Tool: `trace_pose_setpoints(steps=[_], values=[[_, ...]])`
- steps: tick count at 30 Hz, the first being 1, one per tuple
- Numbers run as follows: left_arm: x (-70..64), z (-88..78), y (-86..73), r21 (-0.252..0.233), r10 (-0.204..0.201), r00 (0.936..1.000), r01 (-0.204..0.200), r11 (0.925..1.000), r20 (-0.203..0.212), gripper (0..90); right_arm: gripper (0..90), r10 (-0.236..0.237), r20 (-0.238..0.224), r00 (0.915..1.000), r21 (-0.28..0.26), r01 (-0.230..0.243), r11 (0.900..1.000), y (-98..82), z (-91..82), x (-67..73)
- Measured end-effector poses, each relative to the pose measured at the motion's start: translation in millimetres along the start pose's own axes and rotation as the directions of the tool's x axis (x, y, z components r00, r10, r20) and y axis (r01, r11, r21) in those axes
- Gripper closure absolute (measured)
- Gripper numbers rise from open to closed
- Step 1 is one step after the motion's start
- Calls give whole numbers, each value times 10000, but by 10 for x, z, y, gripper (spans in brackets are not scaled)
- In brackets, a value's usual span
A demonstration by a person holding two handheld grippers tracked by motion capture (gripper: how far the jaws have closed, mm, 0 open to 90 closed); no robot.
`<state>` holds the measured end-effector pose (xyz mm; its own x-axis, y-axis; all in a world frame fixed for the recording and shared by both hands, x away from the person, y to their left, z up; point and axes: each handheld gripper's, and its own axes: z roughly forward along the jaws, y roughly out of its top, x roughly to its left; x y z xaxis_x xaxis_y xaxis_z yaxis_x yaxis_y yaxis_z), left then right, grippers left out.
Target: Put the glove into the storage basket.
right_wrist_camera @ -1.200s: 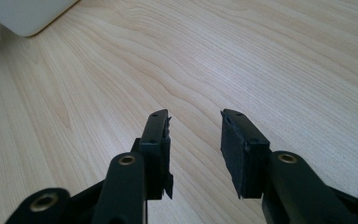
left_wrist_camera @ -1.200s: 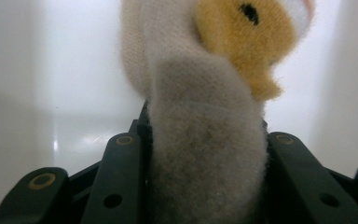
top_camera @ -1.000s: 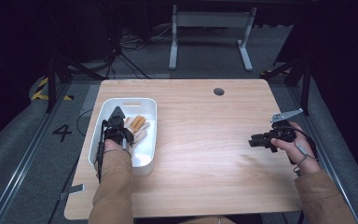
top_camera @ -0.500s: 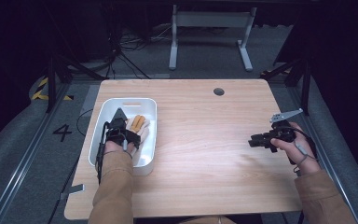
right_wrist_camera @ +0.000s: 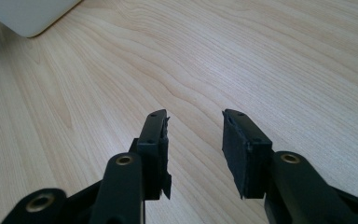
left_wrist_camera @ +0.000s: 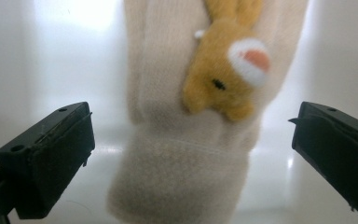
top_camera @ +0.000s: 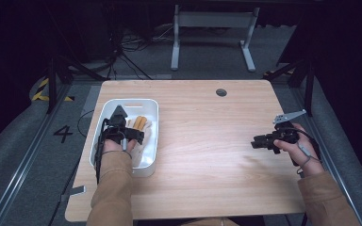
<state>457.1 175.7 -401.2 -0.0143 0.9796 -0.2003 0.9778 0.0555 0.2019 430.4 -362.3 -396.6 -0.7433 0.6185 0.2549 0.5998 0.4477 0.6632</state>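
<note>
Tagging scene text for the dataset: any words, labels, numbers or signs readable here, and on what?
"4": dark numeral on the grey floor left of the table, at.
Yellow-and-black hazard stripes on the floor beyond it: a marking, no text.
Nothing readable on the white bin, the cream sock with its plush animal, or either hand-held gripper.

The high view looks forward and down from above my side onto the whole wooden table (top_camera: 207, 141), my forearms entering from its bottom edge. My left gripper view sits very close over the cream glove (left_wrist_camera: 186, 154) lying in the white tub (top_camera: 148, 162), looking along my wide-spread jaws; the high view shares that tub at the table's left. My right gripper view skims low over the tabletop, and the tub's corner (right_wrist_camera: 28, 16) shows far off.
</note>
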Motion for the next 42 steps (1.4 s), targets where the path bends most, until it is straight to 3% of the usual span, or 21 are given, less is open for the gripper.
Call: trace_pose_setpoints(steps=[10, 11, 13, 16, 17, 20, 21, 22, 23, 26, 27, 28, 30, 32, 34, 35, 36, 37, 38, 41, 42], values=[[-127, -339, 40, -783, 582, 9982, -570, 9953, 140, 6, 619, -57, -8, 10000, 6, 57, 10000, 10, -3, -6], [-143, -380, 40, -980, 748, 9965, -708, 9927, 372, 11, 619, -47, -2, 10000, -3, 47, 10000, 9, -3, -8], [-166, -476, 25, -1459, 1189, 9873, -1029, 9839, 1055, 32, 619, -4, 10, 10000, -6, 4, 10000, 6, -5, -12], [-237, -648, -7, -2385, 1888, 9664, -1445, 9603, 1747, 82, 619, 4, 33, 10000, -7, -4, 10000, 2, -10, -16], [-302, -721, -31, -2855, 2281, 9569, -1711, 9430, 1799, 88, 619, 1, 34, 10000, -2, -1, 10000, 0, -10, -18], [-439, -823, -65, -3282, 2881, 9419, -2208, 9184, 1725, 166, 619, 24, 30, 10000, 20, -24, 10000, -4, -12, -23], [-499, -857, -81, -3454, 3172, 9324, -2441, 9062, 1732, 179, 618, 7, 33, 10000, 12, -7, 10000, -4, -14, -25], [-582, -897, -105, -3703, 3609, 9155, -2776, 8865, 1778, 212, 618, -16, 26, 10000, -5, 16, 10000, -4, -16, -26], [-646, -926, -125, -3914, 3828, 9061, -2910, 8730, 1801, 220, 618, -2, 27, 10000, -2, 2, 10000, -4, -17, -23], [-801, -994, -174, -4456, 4617, 8668, -3436, 8267, 1883, 249, 617, -18, 62, 10000, 7, 18, 10000, -7, -18, -22], [-839, -1010, -187, -4618, 4847, 8531, -3570, 8120, 1928, 258, 617, -3, 63, 10000, 18, 3, 10000, -11, -19, -22], [-899, -1023, -202, -4827, 5113, 8342, -3678, 7948, 2064, 259, 617, 5, 74, 10000, 36, -5, 10000, -14, -20, -22], [-1006, -1033, -224, -5043, 5471, 8060, -3838, 7736, 2259, 261, 617, 40, 62, 10000, 13, -40, 10000, -26, -33, -27], [-1092, -1030, -243, -5144, 5753, 7862, -4053, 7558, 2258, 261, 616, 89, 90, 9999, -41, -88, 10000, -34, -45, -29], [-1178, -1023, -272, -5334, 6100, 7571, -4246, 7315, 2339, 266, 615, 83, 116, 9999, -78, -82, 9999, -41, -56, -34], [-1230, -1015, -293, -5495, 6331, 7362, -4350, 7133, 2390, 275, 615, 84, 113, 9999, -74, -83, 9999, -44, -60, -37], [-1270, -1007, -312, -5642, 6520, 7183, -4423, 6972, 2426, 276, 615, 94, 96, 9999, -63, -93, 9999, -48, -61, -41], [-1299, -998, -324, -5738, 6664, 7058, -4505, 6840, 2403, 278, 614, 110, 102, 9999, -42, -109, 9999, -50, -61, -41], [-1336, -980, -337, -5843, 6872, 6855, -4630, 6665, 2407, 285, 614, 113, 124, 9999, -38, -112, 9999, -52, -59, -40], [-1443, -897, -374, -6036, 7310, 6434, -4958, 6243, 2276, 285, 614, 109, 127, 9999, -38, -109, 9999, -51, -52, -35], [-1505, -847, -396, -6076, 7571, 6177, -5233, 5975, 2125, 283, 614, 101, 124, 9999, -31, -101, 9999, -50, -51, -35]])
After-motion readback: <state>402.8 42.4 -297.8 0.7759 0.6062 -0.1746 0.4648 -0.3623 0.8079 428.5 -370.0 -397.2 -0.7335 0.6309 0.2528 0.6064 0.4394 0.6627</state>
